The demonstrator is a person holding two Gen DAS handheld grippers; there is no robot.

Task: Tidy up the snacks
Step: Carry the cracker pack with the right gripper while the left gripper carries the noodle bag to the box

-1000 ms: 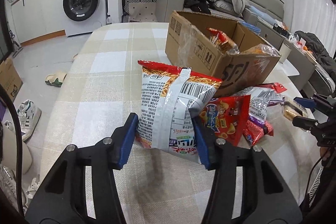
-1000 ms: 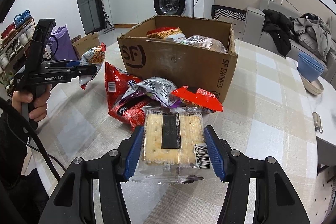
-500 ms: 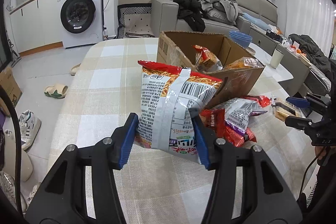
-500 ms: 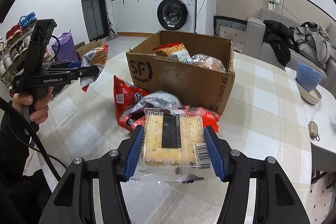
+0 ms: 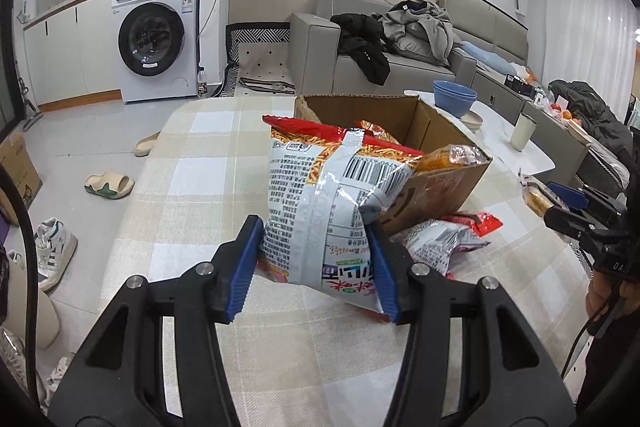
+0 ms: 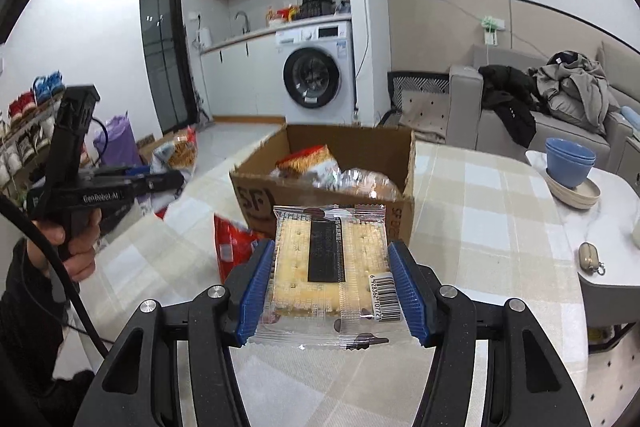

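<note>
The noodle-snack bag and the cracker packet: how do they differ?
The noodle-snack bag is puffy, opaque and printed; the cracker packet is flat and clear, crackers visible. The bag is in the left tongs, the packet in the right tongs. Both are gripped, lifted, facing the cardboard box.

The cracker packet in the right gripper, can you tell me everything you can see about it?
The cracker packet is a clear, crinkly plastic wrapper with zigzag-cut ends. Inside lie pale yellow square crackers with little holes. A black label strip runs down its middle, and a white barcode sticker sits near its lower right side. The right gripper pinches it by both side edges between blue ribbed pads, holding it up in the air above the checked tablecloth, in front of the cardboard box. Nothing else touches it.
</note>
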